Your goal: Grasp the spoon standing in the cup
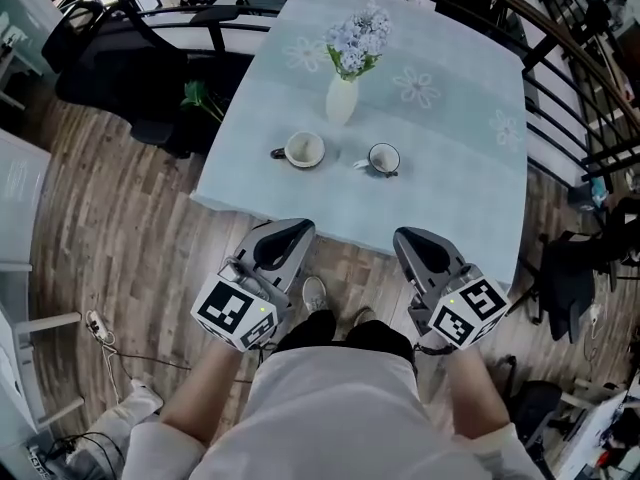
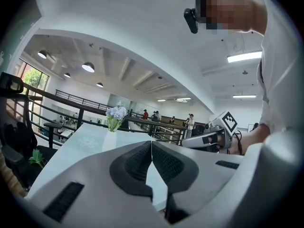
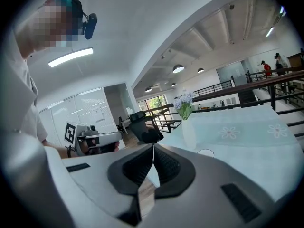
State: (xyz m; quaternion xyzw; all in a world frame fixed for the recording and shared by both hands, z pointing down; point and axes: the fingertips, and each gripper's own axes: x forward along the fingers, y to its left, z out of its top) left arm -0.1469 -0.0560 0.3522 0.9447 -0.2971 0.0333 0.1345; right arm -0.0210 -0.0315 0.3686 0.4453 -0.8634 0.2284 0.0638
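Both grippers hang low in front of the person, their tips just at the near edge of the table [image 1: 470,218], and neither holds anything: the left gripper [image 1: 287,231] has its jaws pressed together with nothing between them, and the right gripper [image 1: 419,240] is likewise closed and empty. Well beyond the tips, on the near part of the pale cloth, stand two cups. The right-hand cup [image 1: 384,157] lies ahead of the right gripper and slightly to its left; a pale sliver at the cup's left rim looks like the spoon [image 1: 361,164], though it is too small to be sure. The left-hand cup [image 1: 304,149] lies ahead of the left gripper, apart from the other cup. Behind the gap between them, closer to the left-hand cup, stands a white vase [image 1: 341,99] of flowers. Bare cloth surrounds both cups. A dark chair [image 1: 120,63] stands off the table's left side and a railing [image 1: 575,78] runs along the right.
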